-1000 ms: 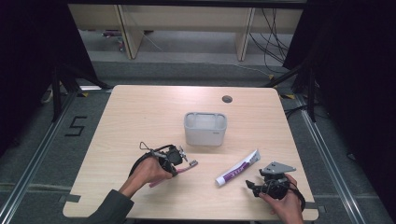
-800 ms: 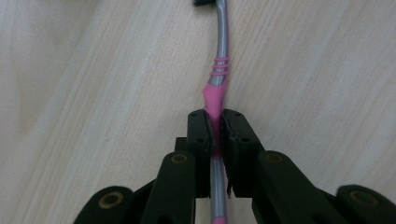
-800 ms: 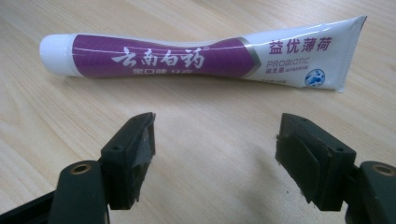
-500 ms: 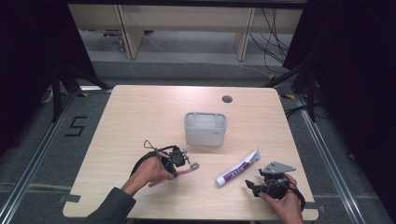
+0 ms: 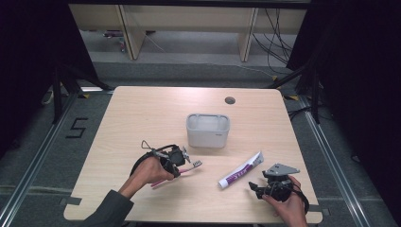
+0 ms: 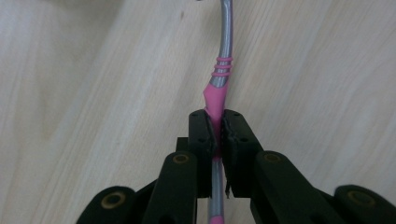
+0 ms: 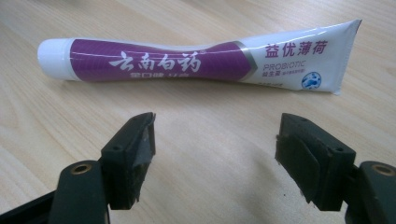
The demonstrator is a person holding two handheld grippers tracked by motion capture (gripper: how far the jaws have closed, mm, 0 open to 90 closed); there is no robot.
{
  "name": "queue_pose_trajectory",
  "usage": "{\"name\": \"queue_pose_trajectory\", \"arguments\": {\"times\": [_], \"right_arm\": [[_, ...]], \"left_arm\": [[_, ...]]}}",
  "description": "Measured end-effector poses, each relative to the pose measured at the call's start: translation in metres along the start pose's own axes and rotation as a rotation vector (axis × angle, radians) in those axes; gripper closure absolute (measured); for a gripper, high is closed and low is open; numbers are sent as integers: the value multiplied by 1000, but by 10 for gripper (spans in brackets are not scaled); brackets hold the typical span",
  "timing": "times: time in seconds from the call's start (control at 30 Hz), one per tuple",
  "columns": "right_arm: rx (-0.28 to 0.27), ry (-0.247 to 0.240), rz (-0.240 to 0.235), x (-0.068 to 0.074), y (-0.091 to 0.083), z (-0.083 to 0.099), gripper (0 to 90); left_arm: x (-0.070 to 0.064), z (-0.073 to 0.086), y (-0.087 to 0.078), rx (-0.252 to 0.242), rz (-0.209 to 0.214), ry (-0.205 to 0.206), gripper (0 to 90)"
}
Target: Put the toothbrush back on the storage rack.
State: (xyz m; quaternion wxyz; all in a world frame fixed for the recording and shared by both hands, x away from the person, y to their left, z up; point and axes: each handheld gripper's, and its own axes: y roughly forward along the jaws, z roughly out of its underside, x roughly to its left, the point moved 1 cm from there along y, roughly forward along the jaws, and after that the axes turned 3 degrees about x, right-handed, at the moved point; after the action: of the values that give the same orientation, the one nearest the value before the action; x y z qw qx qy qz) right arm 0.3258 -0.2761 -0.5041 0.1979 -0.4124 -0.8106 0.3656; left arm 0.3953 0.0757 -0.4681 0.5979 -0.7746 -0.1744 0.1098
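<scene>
While clamped tight on the pink toothbrush (image 6: 215, 100), sat low over the wooden table (image 5: 142, 118), below and to the left of the grey container (image 5: 208, 130): the left gripper (image 5: 174, 158), jaws pressed together on the pink grip of the handle. Ran on past the jaws as a silvery neck with three pink rings, curving away above the tabletop in the left gripper view. Pointed its bristled head toward the right in the high view, below the container's lower left corner, with the pink handle end trailing back under the left hand (image 5: 147, 171).

Held apart, with nothing between the jaws: the right gripper (image 5: 260, 189), well below and to the right of the container, near the table's front edge, in the right hand (image 5: 286, 208). Lay flat on the table just ahead of those open jaws, untouched: the toothpaste tube (image 7: 196, 58), purple and white, white cap at the left in the right gripper view. Lay slanted in the high view, below and right of the container, between it and the right gripper.
</scene>
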Motion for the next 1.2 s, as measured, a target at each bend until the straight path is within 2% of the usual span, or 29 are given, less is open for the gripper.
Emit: {"name": "queue_pose_trajectory", "arguments": {"times": [0.03,0.07,0.1,0.13,0.2,0.23,0.33,0.43,0.47,0.53,0.6,0.63,0.7,0.77,0.8,0.83,0.87,0.97,1.0,1.17,1.2], "right_arm": [[-14,-43,5,-3,0,-1,292],[-15,-40,7,-3,0,-1,292],[-12,-11,3,-1,-1,0,292],[-14,-4,2,-1,-1,0,292],[-15,-4,6,-1,0,0,292],[-16,-4,7,-1,0,0,292],[-17,-3,6,-1,0,0,292],[-14,-4,8,-2,-1,0,292],[-20,-10,2,-2,0,0,292],[-5,12,1,-1,-1,0,292],[-7,9,3,-1,-1,0,292],[-16,-10,10,-2,-1,0,292],[-7,7,3,-1,-1,-1,292],[-10,16,0,-1,-1,0,292],[-22,-1,6,-3,0,0,292],[-20,11,6,-2,-1,0,292],[-18,-5,9,-4,-1,0,292],[-15,-7,7,-4,-1,0,292],[-12,6,5,-3,-1,0,292],[-24,-13,6,-5,0,0,292],[-21,-1,3,-4,-1,-1,292]], "left_arm": [[0,0,-2,-23,-3,-13,823],[-1,1,-5,-35,14,-32,823],[-1,2,-8,-57,21,-46,823],[1,2,-13,-85,9,-35,823],[3,2,-19,-133,13,-17,823],[3,2,-23,-167,21,-24,823],[5,5,-32,-252,8,-52,822],[5,6,-38,-302,18,-62,822],[6,6,-39,-335,19,-69,822],[9,7,-42,-344,18,-80,823],[12,8,-45,-372,-3,-89,822],[14,8,-47,-387,-7,-88,822],[15,8,-50,-458,-12,-126,822],[15,9,-53,-489,-25,-141,822],[16,9,-54,-495,-32,-143,822],[17,9,-56,-508,-48,-157,822],[19,9,-57,-517,-56,-170,822],[22,9,-61,-547,-73,-203,822],[22,9,-62,-550,-70,-203,822],[27,7,-68,-602,-94,-237,822],[29,7,-70,-613,-104,-234,822]]}}
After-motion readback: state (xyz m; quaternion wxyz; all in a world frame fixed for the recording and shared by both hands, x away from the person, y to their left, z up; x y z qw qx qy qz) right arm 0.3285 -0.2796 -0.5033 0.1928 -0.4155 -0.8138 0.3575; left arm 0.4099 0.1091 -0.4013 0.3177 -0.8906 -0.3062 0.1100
